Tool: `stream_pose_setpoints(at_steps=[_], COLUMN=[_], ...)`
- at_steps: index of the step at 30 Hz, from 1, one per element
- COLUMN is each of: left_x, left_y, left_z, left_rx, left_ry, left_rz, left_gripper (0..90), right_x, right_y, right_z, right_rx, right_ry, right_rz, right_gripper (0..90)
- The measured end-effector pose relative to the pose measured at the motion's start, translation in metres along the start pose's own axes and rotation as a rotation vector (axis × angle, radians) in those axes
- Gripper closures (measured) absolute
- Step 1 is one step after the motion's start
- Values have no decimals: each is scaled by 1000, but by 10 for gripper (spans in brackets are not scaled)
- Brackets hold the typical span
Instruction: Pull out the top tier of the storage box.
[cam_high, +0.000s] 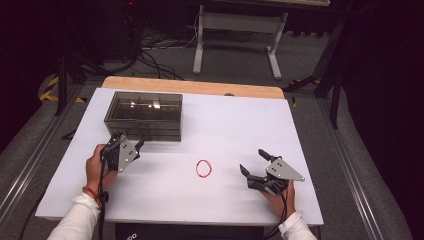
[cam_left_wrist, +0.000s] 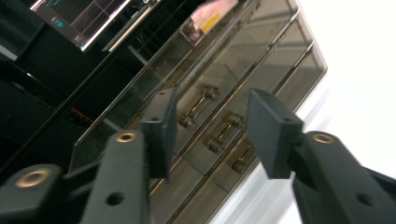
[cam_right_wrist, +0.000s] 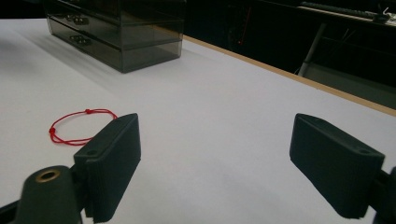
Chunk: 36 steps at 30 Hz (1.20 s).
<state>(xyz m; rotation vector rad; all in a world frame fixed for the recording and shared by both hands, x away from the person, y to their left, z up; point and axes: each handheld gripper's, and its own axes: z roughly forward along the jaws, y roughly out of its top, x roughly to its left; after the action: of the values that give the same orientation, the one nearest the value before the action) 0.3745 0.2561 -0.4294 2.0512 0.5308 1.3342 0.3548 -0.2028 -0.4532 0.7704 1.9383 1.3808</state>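
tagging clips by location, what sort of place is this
Probably a lab or workshop set up for recording: a white table on a dark carpeted floor, loose cables behind it, and a white metal desk frame.

High view: fixed above the person's side, looks forward and down, takes in the whole white table and the floor beyond. Left gripper view: rolled hard, very close on the front of the smoked drawer box, drawer handles between its jaws. Right gripper view: low, near level across the table. Box and red string loop shared with the high view.
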Motion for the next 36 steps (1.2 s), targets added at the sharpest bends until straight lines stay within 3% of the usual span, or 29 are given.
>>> stream_pose_setpoints(at_steps=[2, 11, 18, 23, 24, 27, 30, 36], left_x=[-2, -6, -10, -10, -12, -10, -9, -11], left_y=[0, -2, -2, -7, -7, -10, -12, -12], left_z=[4, 20, 22, 23, 25, 25, 26, 27], left_rx=[33, 48, 54, 61, 75, 75, 77, 69], left_ry=[23, 126, 144, 143, 158, 157, 160, 183], left_rz=[34, 93, 124, 110, 128, 101, 99, 136], left_gripper=[590, 743, 776, 736, 739, 747, 778, 790], right_x=[0, -1, -2, -1, -1, -1, -1, 0], right_y=[0, -1, -1, -1, -1, 0, 0, 0], right_z=[0, 0, 0, -1, -1, -2, -2, 0], right_rx=[3, 3, 0, 0, -1, -4, -3, -1], right_ry=[-1, -6, -6, -6, -6, -7, -9, -6], right_rz=[2, 11, 12, 8, 9, 6, 8, 2], right_gripper=[175, 184, 187, 188, 188, 190, 192, 192])
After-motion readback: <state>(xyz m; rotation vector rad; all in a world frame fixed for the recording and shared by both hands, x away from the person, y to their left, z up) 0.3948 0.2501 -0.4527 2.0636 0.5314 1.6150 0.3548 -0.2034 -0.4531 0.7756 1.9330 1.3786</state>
